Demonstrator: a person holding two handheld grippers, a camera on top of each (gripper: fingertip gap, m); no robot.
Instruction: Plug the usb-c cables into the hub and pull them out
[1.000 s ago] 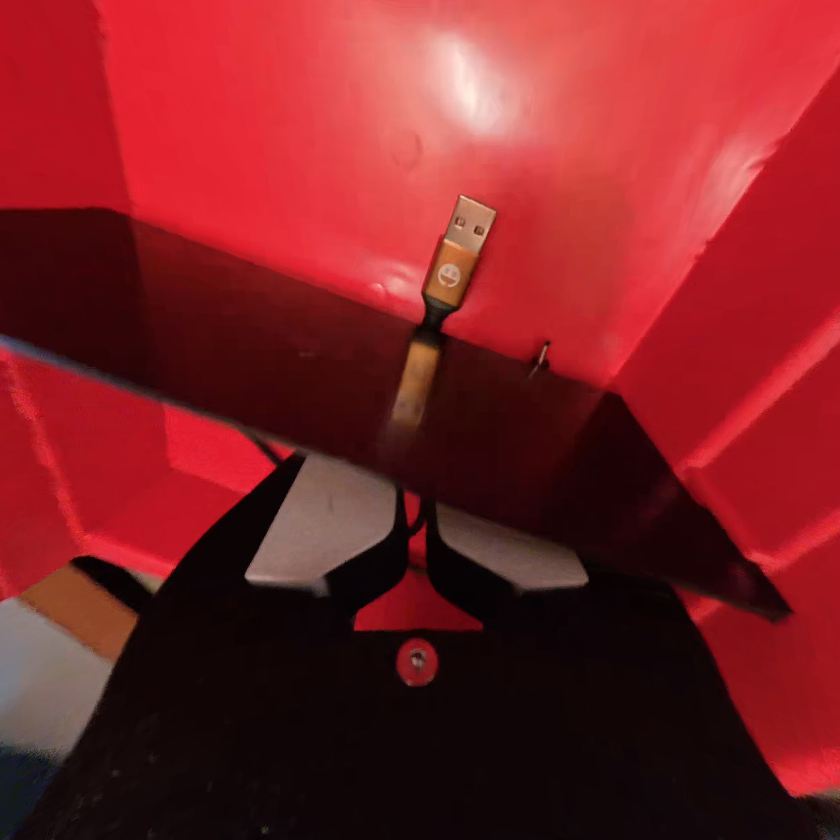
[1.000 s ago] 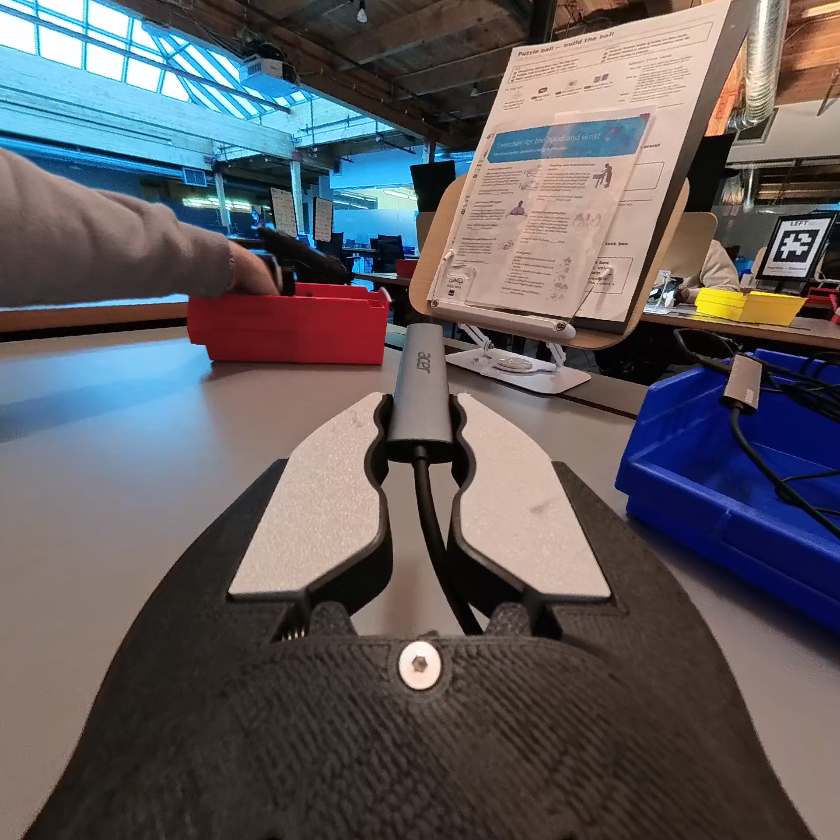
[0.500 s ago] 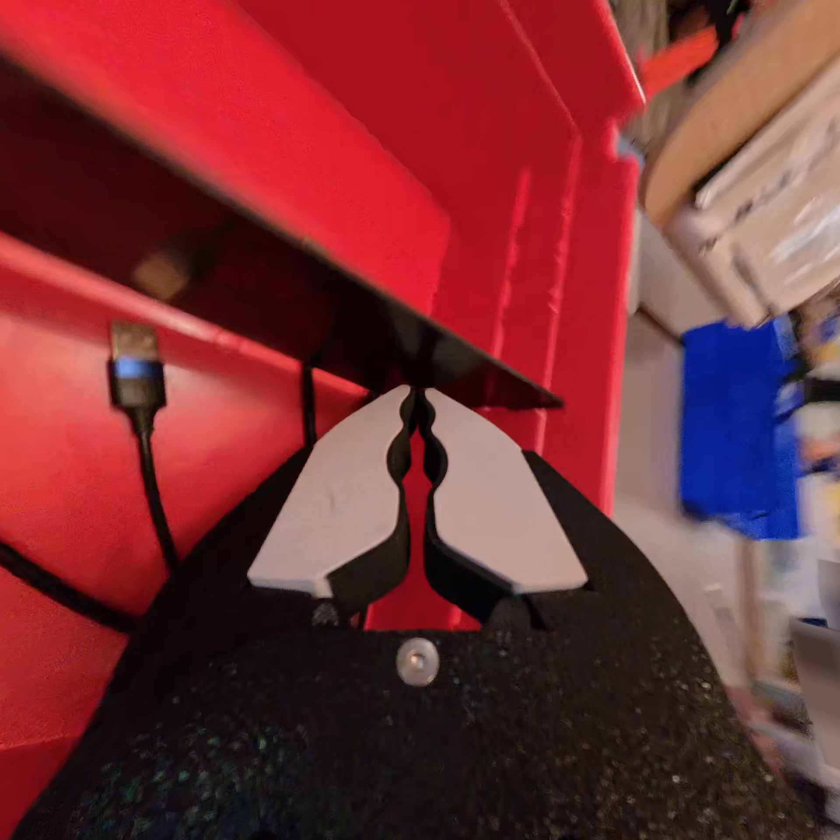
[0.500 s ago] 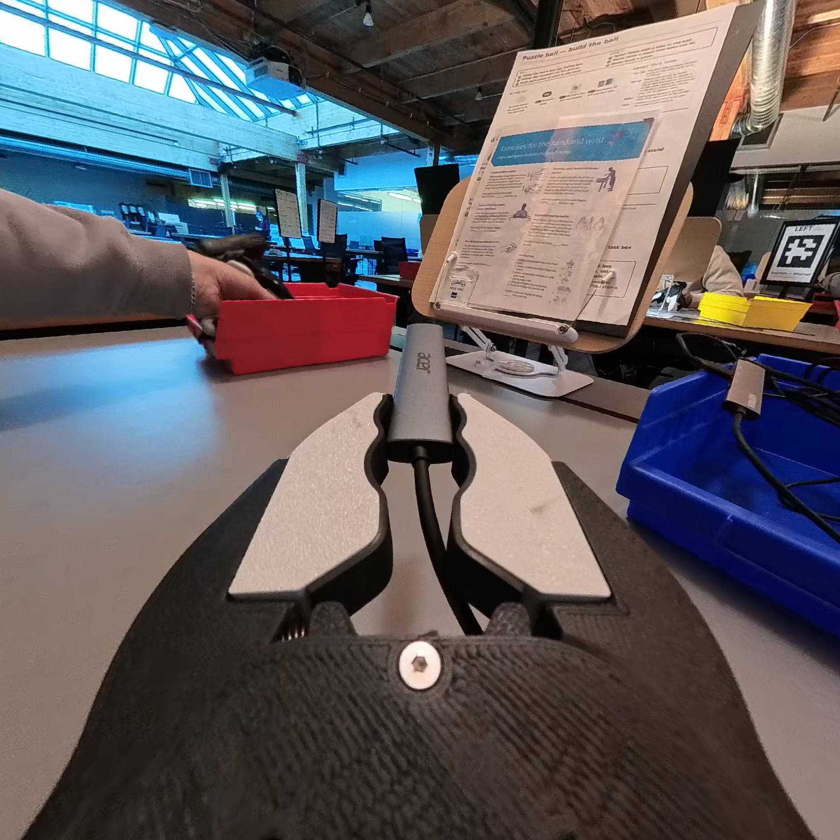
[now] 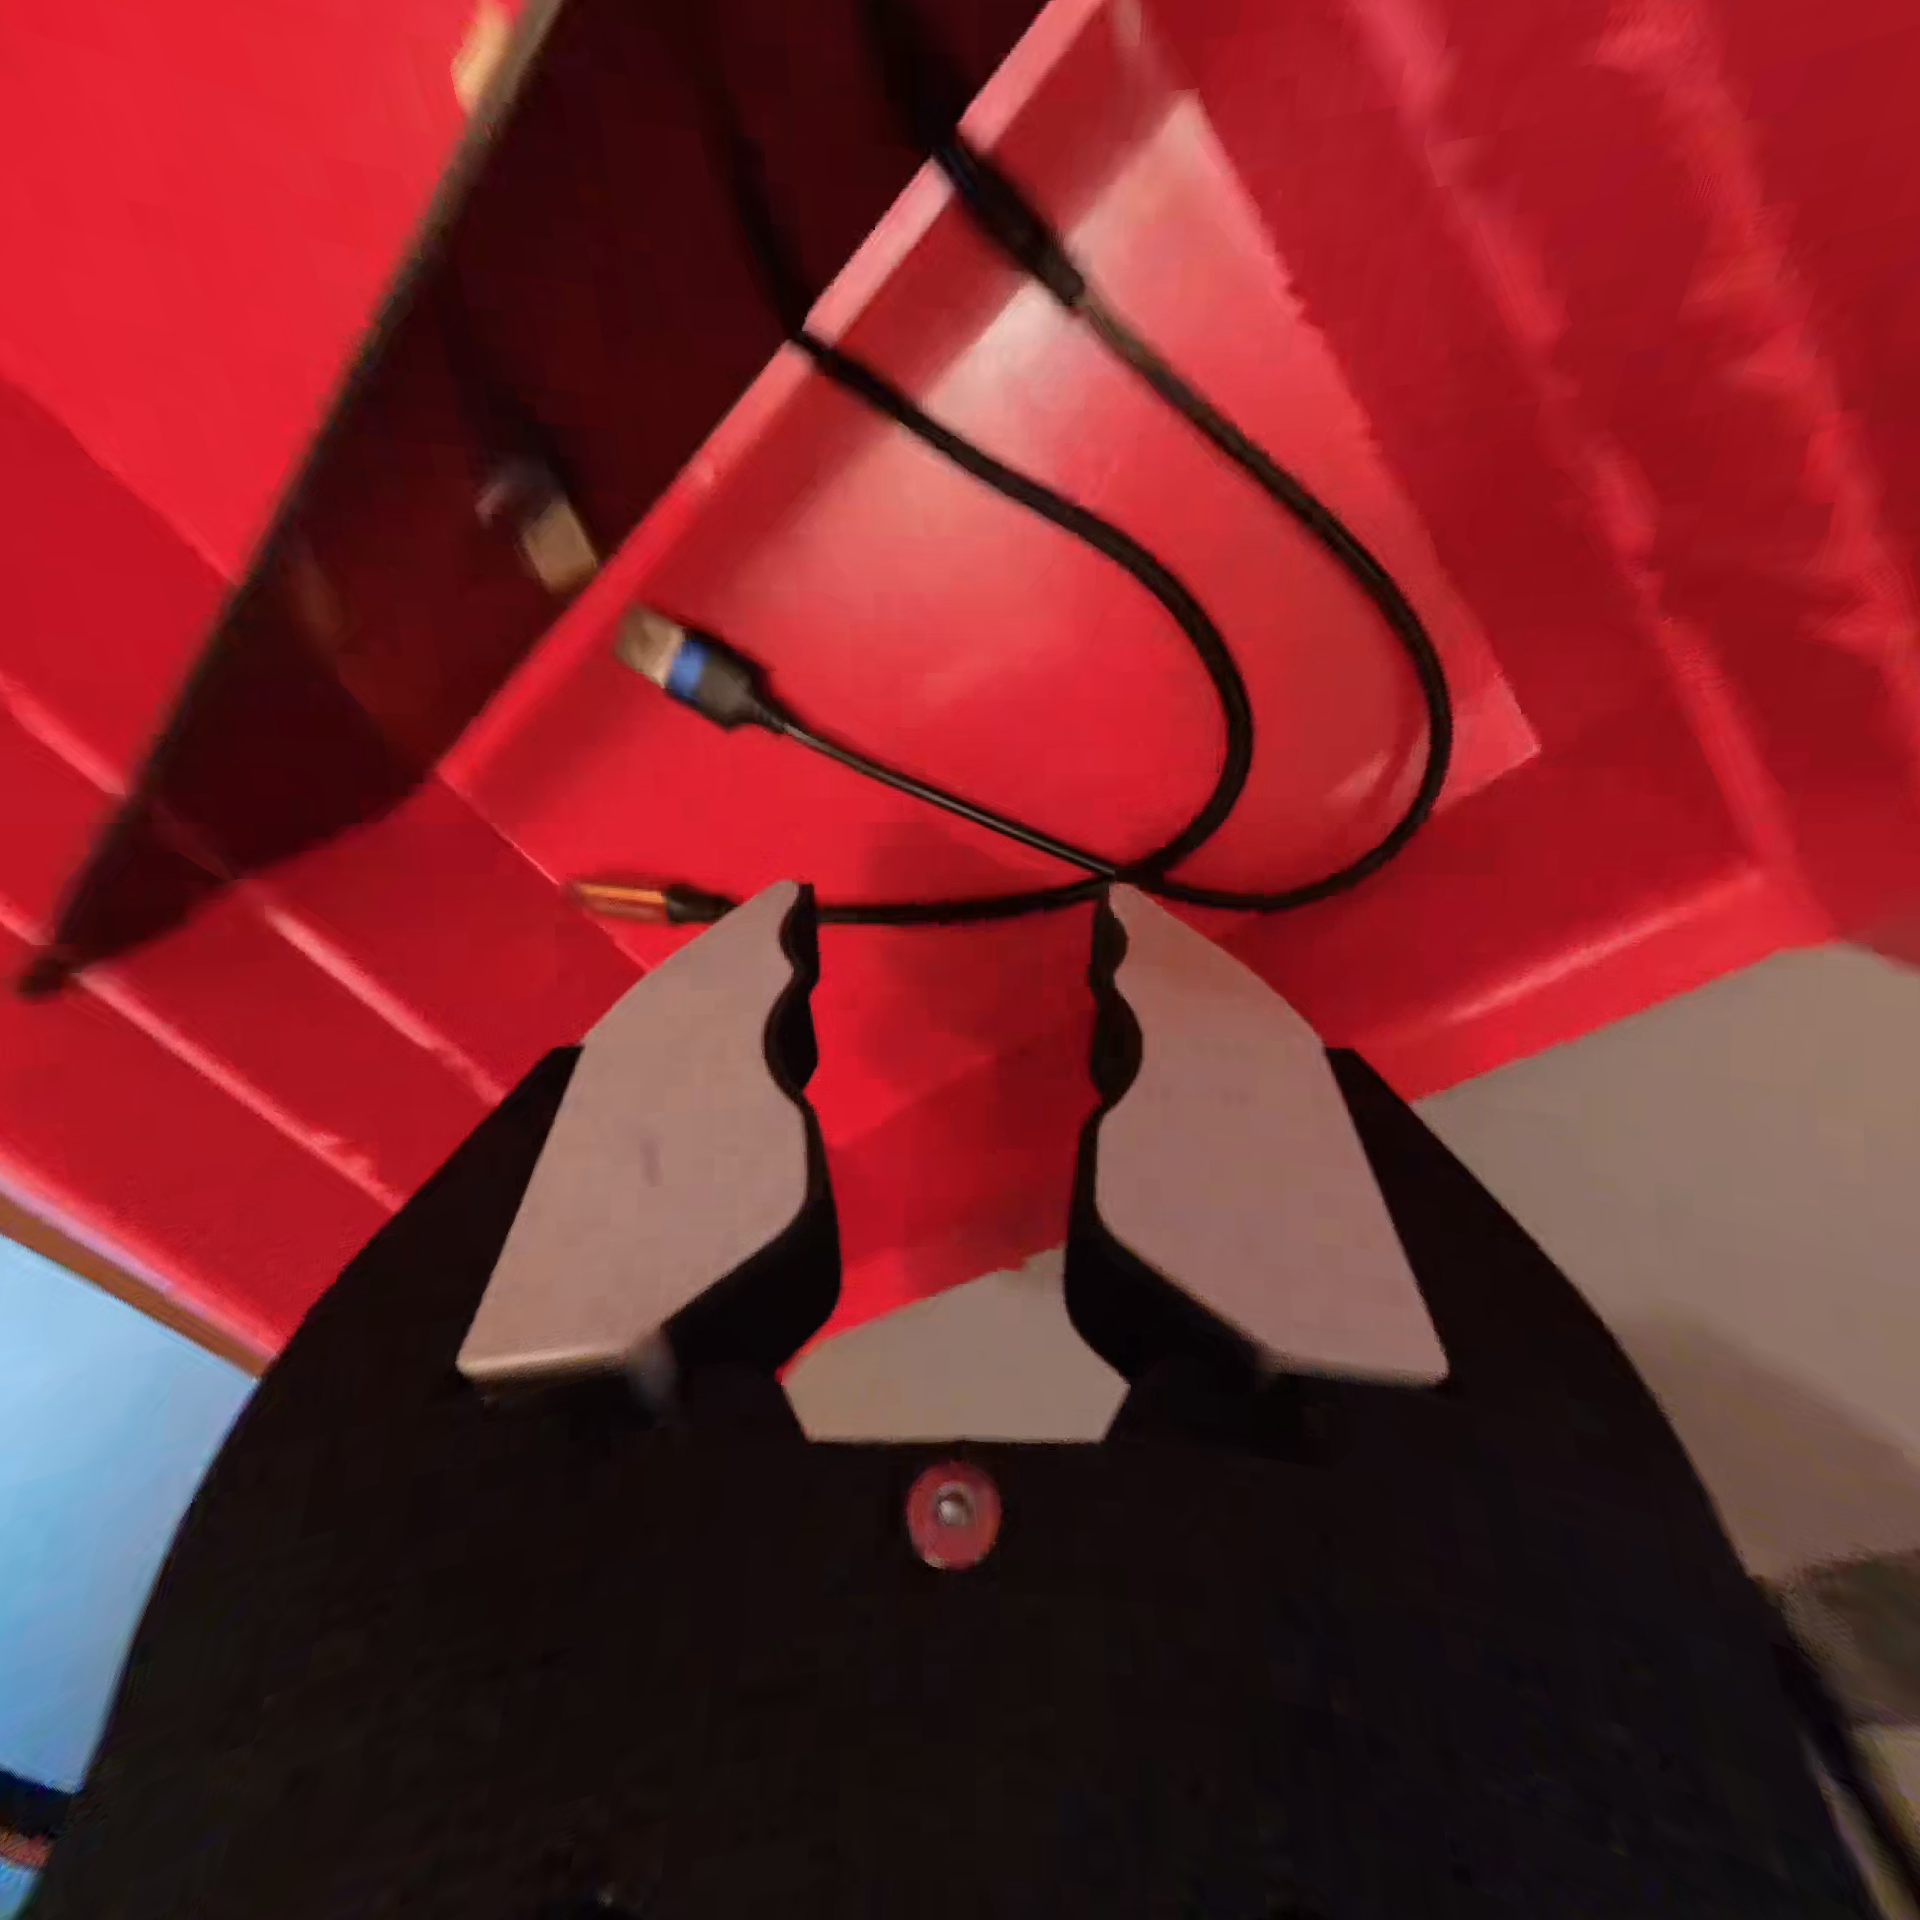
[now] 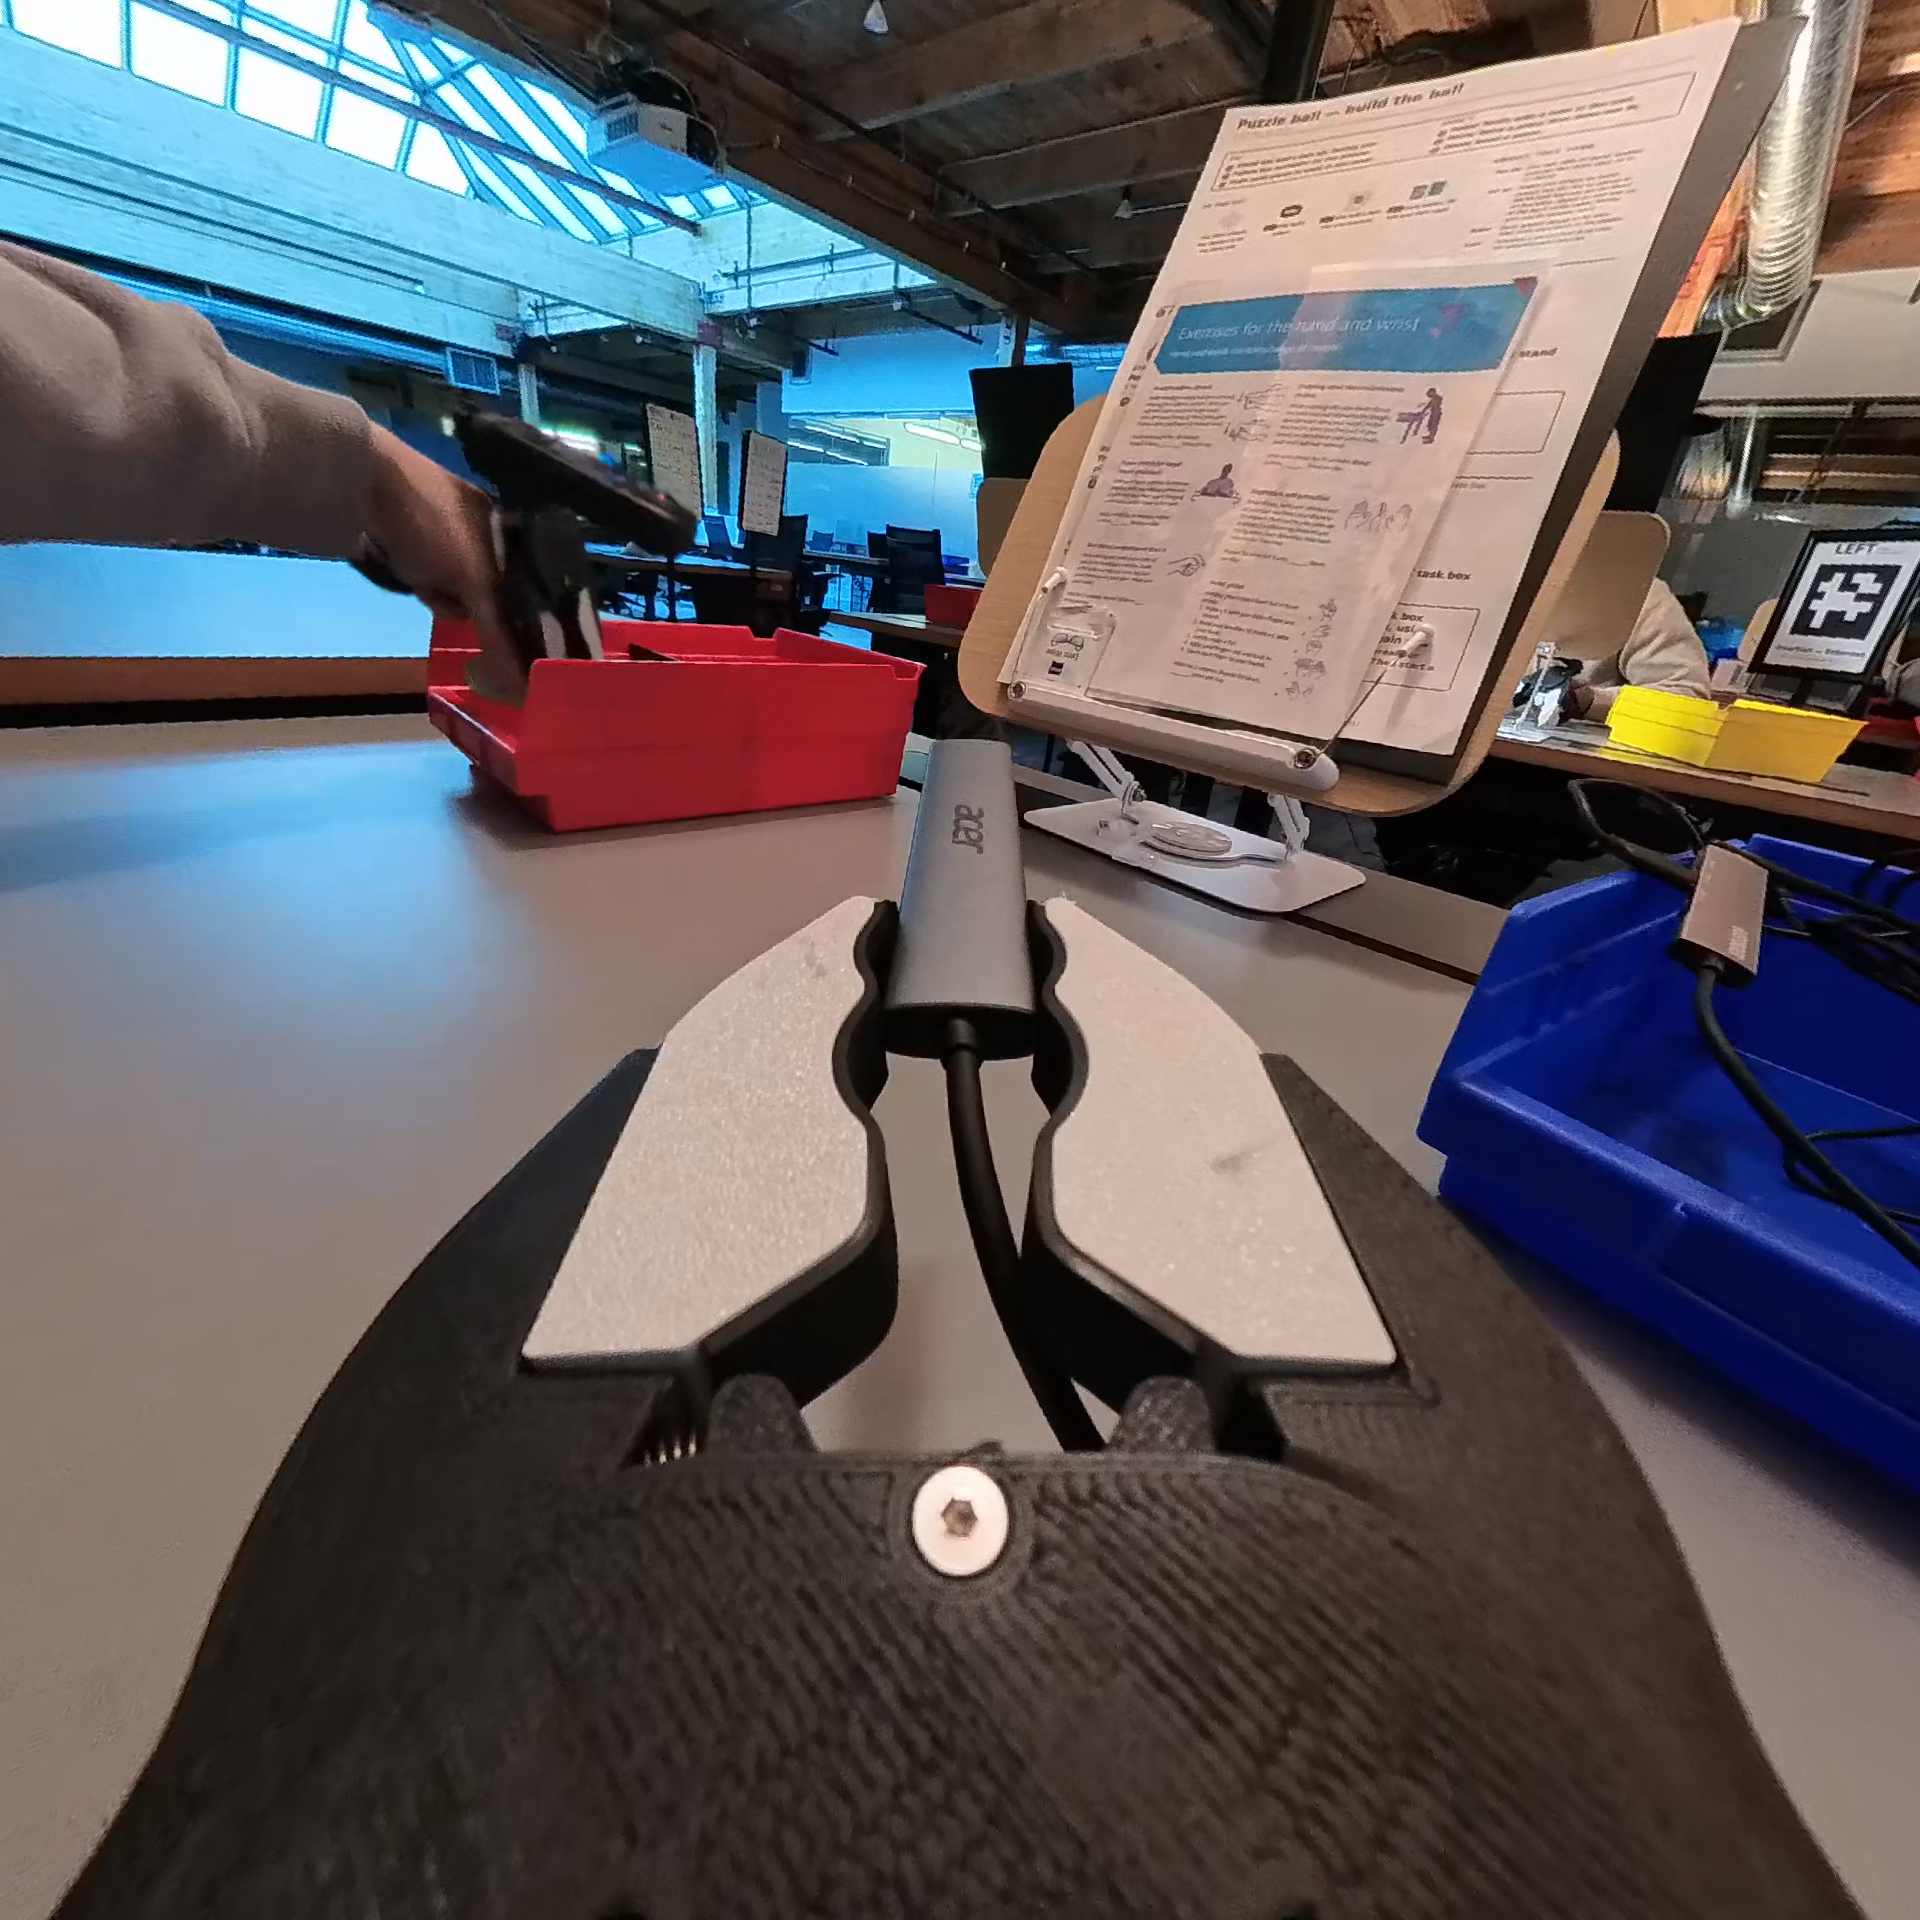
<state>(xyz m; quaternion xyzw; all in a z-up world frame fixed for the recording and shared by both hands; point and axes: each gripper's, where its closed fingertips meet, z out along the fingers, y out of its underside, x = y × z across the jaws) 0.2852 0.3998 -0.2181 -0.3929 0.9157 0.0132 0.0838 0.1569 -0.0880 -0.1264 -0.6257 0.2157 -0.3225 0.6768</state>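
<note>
My right gripper (image 6: 958,914) is shut on a grey hub (image 6: 964,883), held level just above the grey table (image 6: 312,1039), its black lead running back between the fingers. My left gripper (image 5: 954,904) is open and empty, pointing down into the red bin (image 5: 1039,623). Black cables (image 5: 1226,707) lie looped on the bin floor, one with a blue-collared plug (image 5: 686,665), one with an orange plug (image 5: 623,899) just left of my fingertips. The right wrist view shows the left gripper (image 6: 561,613) in a hand over the red bin (image 6: 686,727).
A black divider (image 5: 499,364) crosses the red bin. A blue bin (image 6: 1683,1122) at the right holds another grey hub (image 6: 1725,914) and black cables. A paper stand (image 6: 1309,520) is behind the hub. A yellow bin (image 6: 1735,732) sits on a far table. The left gripper's tips are roughly 50 centimeters from the right gripper's.
My left gripper has opened and swung round over the red bin, and the cables now lie in front of it. The red bin has shifted right on the table. My right gripper holds still.
</note>
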